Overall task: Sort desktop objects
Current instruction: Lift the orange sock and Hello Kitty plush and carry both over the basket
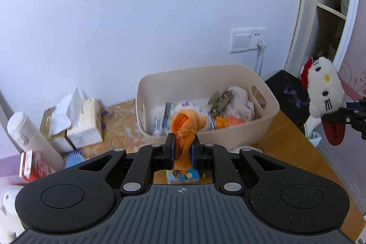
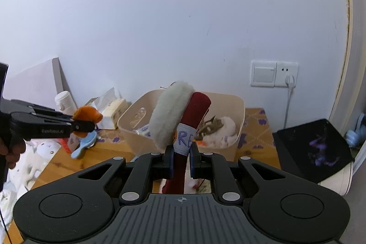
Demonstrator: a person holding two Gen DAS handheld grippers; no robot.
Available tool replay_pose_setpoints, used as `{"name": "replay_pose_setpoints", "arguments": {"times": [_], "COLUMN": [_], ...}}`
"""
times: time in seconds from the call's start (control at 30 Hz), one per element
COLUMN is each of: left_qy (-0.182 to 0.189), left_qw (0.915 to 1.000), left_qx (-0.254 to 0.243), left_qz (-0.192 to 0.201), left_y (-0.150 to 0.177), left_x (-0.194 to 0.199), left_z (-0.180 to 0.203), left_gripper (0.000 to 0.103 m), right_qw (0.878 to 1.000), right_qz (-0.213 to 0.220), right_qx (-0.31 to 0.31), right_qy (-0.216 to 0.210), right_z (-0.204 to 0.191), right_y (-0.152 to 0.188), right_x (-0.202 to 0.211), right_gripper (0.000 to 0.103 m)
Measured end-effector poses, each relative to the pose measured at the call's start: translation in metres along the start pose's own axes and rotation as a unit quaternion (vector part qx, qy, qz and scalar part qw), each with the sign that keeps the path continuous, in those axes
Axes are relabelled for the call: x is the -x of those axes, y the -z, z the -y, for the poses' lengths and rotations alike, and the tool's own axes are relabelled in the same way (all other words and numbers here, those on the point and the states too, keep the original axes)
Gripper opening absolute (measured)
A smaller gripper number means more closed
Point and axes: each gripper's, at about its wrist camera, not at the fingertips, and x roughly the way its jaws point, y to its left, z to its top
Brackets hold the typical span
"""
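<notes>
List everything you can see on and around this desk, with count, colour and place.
storage bin: one, beige, back of the desk, holding clothes and small items
tissue packs: two, white and cream, left of the bin
bottle: one, white, far left
hairbrush: one, light blue, left on the desk
small box: one, blue printed, on the desk below the left tongs
black board: one, purple marks, right end of the desk
wall switch and socket: one, white, with a plug in it
orange plush: one, held in the left tongs
white cat plush: one, with red parts, held in the right tongs
left tongs: black, shut
right tongs: black, shut
</notes>
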Motion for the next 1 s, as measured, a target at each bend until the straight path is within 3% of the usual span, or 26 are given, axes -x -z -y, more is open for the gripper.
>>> {"name": "replay_pose_setpoints", "arguments": {"times": [0.63, 1.0], "left_qy": [-0.008, -0.012], "left_qw": [0.9994, 0.9989], "left_qx": [-0.028, -0.042], "left_qz": [0.016, -0.013], "left_y": [-0.058, -0.068], "left_x": [-0.068, -0.127], "left_z": [0.004, 0.017], "left_gripper": [0.013, 0.013], "right_qw": [0.999, 0.999], "right_qz": [0.007, -0.026], "right_qx": [0.032, 0.046], "right_qy": [0.009, 0.007], "right_z": [0.031, 0.046], "right_y": [-0.055, -0.06], "right_x": [-0.068, -0.119], "right_gripper": [0.012, 0.012]}}
